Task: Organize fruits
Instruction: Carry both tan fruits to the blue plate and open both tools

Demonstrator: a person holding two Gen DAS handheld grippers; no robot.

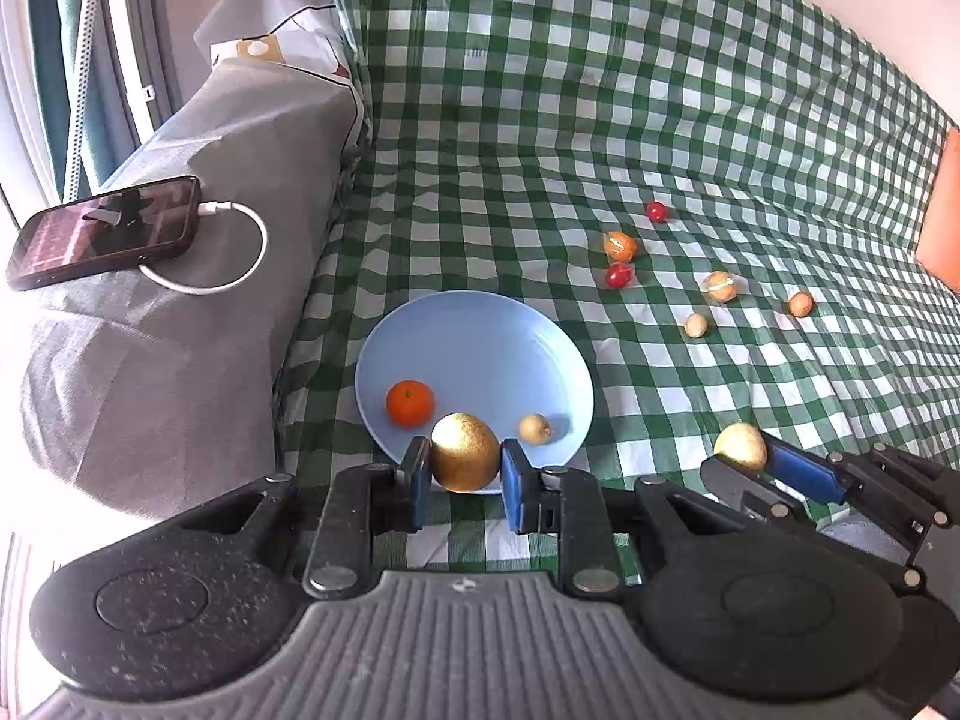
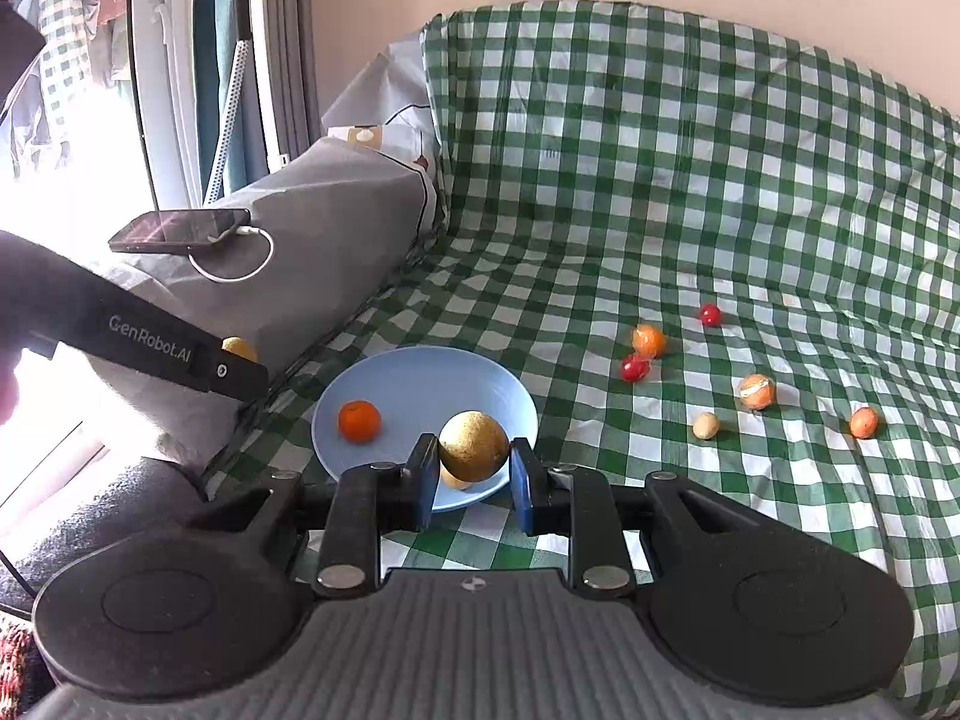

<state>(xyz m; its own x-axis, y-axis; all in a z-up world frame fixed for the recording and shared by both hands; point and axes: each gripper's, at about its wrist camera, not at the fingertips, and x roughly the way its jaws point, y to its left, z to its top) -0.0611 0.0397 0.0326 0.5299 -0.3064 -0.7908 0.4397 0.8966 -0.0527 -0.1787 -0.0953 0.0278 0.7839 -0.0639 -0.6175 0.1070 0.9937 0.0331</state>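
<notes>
Green-checked cloth (image 1: 660,120) sags: w/ both claws, left gripper (image 1: 465,474) & right gripper (image 2: 474,480), clenched on round golden-brown fruits (image 1: 463,452), we risk roll-offs from lower-centre pale-blue plate (image 1: 480,336).

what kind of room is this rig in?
Likely a home bedroom or living room: a green-and-white checked cloth draped over a bed or sofa, clothes hanging by the window, and a dark smartphone charging on a grey cushion.

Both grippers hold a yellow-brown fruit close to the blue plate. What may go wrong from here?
1. The blue plate already holds an orange and a small pale fruit; a fruit dropped there may knock them or roll out.
2. The left gripper and right gripper approach the same plate and might collide.
3. The plate lies on soft checked cloth and could tip.
</notes>
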